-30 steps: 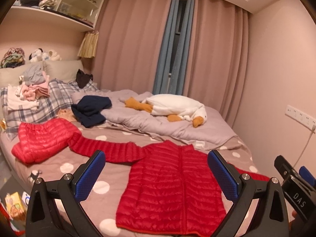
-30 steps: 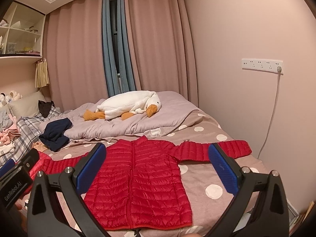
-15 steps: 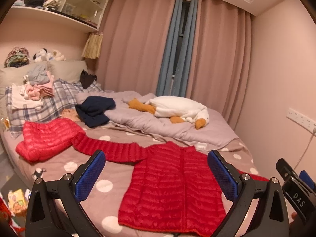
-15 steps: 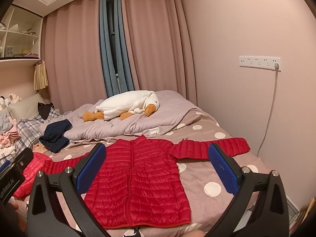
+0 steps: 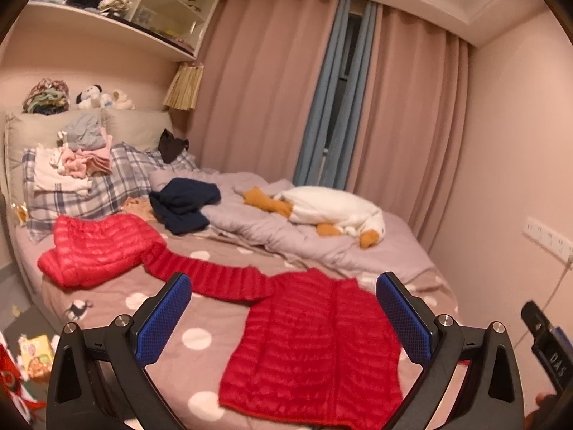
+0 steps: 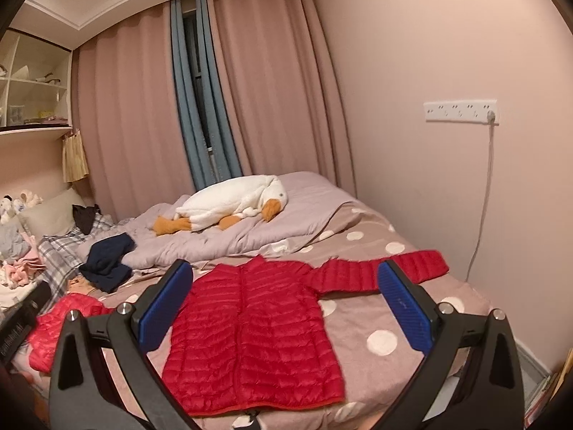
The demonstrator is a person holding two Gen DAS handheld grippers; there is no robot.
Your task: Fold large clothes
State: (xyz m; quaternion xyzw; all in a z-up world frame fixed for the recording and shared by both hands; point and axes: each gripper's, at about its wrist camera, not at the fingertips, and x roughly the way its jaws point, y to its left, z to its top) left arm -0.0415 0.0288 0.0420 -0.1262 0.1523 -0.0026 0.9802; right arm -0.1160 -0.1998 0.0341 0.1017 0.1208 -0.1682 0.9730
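A red quilted puffer jacket (image 5: 315,344) lies flat on the polka-dot bed (image 5: 211,319), front up, both sleeves spread sideways. It also shows in the right wrist view (image 6: 250,333), with its right sleeve (image 6: 372,272) reaching toward the wall. A second red puffer garment (image 5: 96,247) lies crumpled at the bed's left. My left gripper (image 5: 283,315) is open and empty, held above the near bed edge. My right gripper (image 6: 283,308) is open and empty, also above the near edge, apart from the jacket.
A white plush goose (image 5: 333,211) lies on a grey duvet (image 5: 286,236) behind the jacket. A dark blue garment (image 5: 182,204) and a pile of clothes (image 5: 75,157) on plaid pillows sit far left. The wall with a power strip (image 6: 460,111) is at the right.
Both grippers have drawn back and up a little from the bed, so the jacket looks smaller and lower. The jacket has not moved. Both jaws stay open.
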